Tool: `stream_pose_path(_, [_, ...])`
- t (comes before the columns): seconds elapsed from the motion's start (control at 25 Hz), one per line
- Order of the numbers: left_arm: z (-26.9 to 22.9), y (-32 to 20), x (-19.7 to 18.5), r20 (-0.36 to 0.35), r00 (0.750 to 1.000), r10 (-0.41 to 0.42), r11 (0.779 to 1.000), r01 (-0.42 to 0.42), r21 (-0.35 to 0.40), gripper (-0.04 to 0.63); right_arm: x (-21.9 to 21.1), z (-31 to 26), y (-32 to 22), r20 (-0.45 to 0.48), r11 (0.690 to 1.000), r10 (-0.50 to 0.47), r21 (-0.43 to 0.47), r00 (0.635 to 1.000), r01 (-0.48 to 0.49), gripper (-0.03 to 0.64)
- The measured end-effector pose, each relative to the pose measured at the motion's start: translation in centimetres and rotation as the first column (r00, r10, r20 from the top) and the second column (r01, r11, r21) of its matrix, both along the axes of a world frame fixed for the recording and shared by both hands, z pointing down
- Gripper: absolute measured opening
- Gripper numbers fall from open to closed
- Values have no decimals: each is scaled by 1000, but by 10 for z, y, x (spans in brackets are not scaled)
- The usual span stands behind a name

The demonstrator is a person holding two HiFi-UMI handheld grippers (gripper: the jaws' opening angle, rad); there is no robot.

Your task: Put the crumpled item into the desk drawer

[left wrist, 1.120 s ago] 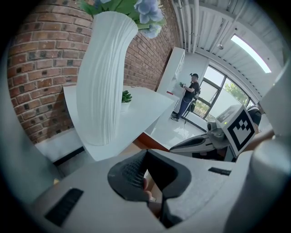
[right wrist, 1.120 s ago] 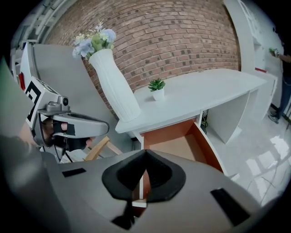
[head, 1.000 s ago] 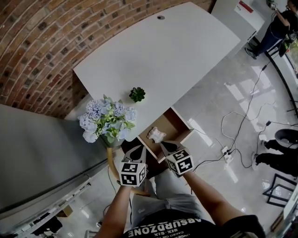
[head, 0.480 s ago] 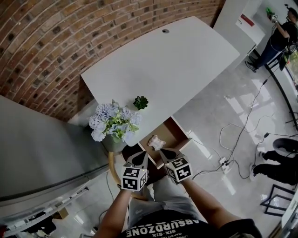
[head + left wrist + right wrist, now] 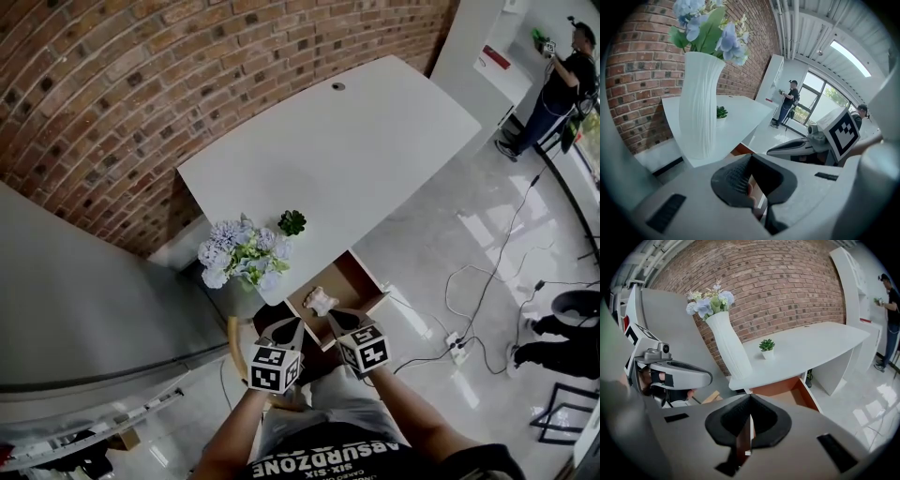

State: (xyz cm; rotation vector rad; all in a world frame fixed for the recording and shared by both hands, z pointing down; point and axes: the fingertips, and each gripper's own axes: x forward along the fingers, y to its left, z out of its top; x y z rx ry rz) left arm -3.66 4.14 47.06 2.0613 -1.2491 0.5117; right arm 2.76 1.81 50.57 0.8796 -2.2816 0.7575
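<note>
The crumpled whitish item (image 5: 321, 301) lies inside the open wooden drawer (image 5: 357, 278) under the white desk (image 5: 375, 141). Both grippers hover just in front of the drawer, over the person's lap. My left gripper (image 5: 290, 325) is shut with nothing in it; its jaws meet in the left gripper view (image 5: 751, 158). My right gripper (image 5: 334, 320) is shut and empty as well, its jaws (image 5: 750, 399) pressed together in front of the drawer's brown inside (image 5: 790, 391). The jaws hide the crumpled item in both gripper views.
A tall white vase of pale blue flowers (image 5: 242, 258) stands on the desk's near corner, left of the drawer, beside a small green potted plant (image 5: 292, 222). A wooden chair part (image 5: 232, 339) is below the vase. Cables (image 5: 469, 281) cross the floor at right. Brick wall behind.
The head view has shifted, so desk and vase sit further right and up in frame. Both grippers stay shut near the drawer front; the crumpled item has stayed in the drawer.
</note>
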Motion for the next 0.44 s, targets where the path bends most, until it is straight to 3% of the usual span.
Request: stream_pose_path(0.44, [-19,10,-2,4,1000,26,999,-26,20,-3,-8,-18,12,13,1000,-11,7,1000,11,-3])
